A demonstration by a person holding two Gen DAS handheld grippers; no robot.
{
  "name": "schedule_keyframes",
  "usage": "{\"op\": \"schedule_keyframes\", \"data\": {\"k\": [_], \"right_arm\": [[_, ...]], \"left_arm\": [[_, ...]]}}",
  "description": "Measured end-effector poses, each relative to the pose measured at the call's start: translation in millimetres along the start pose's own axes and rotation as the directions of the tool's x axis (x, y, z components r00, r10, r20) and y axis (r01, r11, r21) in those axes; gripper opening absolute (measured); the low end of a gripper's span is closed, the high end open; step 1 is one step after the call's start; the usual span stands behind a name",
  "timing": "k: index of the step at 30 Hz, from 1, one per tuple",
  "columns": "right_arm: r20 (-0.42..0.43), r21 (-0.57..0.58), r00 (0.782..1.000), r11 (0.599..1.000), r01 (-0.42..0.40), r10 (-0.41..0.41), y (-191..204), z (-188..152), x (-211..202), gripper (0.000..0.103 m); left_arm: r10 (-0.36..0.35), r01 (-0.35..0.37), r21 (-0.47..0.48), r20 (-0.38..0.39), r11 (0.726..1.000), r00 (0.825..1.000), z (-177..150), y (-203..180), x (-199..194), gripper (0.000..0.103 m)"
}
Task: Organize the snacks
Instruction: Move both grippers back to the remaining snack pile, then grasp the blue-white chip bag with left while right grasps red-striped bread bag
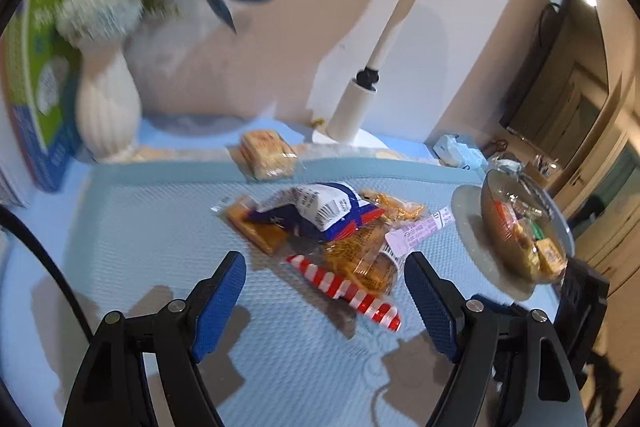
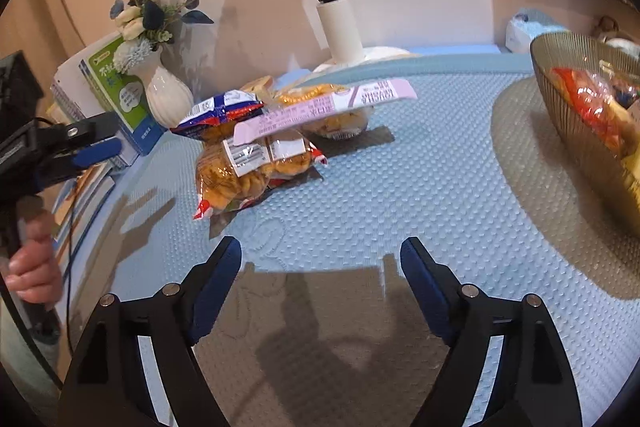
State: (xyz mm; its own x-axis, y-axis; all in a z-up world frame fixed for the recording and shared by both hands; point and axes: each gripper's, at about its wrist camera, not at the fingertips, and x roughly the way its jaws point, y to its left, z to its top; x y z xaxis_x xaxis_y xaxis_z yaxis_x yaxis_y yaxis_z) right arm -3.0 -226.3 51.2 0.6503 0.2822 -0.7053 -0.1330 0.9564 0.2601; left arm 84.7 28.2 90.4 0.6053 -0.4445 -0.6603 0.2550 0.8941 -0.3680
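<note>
Both tools stand apart with nothing between the pads: our left tool point(image 1: 325, 279) just short of the snack pile point(image 1: 328, 227), our right tool point(image 2: 321, 263) over bare blue mat point(image 2: 400, 187) on the tabletop. Beyond the pile we note a white lamp base point(image 2: 340, 35), a vase of flowers point(image 2: 168, 95) and a green box point(image 2: 120, 87). Ribbed bowl point(image 2: 580, 107) of snacks sits right, cut off by the frame. Pink packet point(image 2: 328, 107) print is too blurred to read.
</note>
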Motion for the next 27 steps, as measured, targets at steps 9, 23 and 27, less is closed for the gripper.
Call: {"op": "schedule_keyframes", "data": {"k": [9,23,27], "right_arm": [[-0.011,-0.010,1.000,1.000,-0.011,0.011,2,-1,3,0.082],[-0.030,-0.013,0.999,0.999,-0.029,0.029,1,-1,7,0.083],[-0.032,-0.016,0.999,0.999,-0.032,0.031,0,-2,8,0.083]], "left_arm": [[0.015,-0.021,-0.107,-0.062,0.994,0.998,28,10,58,0.092],[0.022,-0.057,-0.243,-0.146,0.968,0.989,44,14,117,0.092],[0.080,-0.120,-0.221,-0.179,0.968,0.980,46,9,131,0.073]]}}
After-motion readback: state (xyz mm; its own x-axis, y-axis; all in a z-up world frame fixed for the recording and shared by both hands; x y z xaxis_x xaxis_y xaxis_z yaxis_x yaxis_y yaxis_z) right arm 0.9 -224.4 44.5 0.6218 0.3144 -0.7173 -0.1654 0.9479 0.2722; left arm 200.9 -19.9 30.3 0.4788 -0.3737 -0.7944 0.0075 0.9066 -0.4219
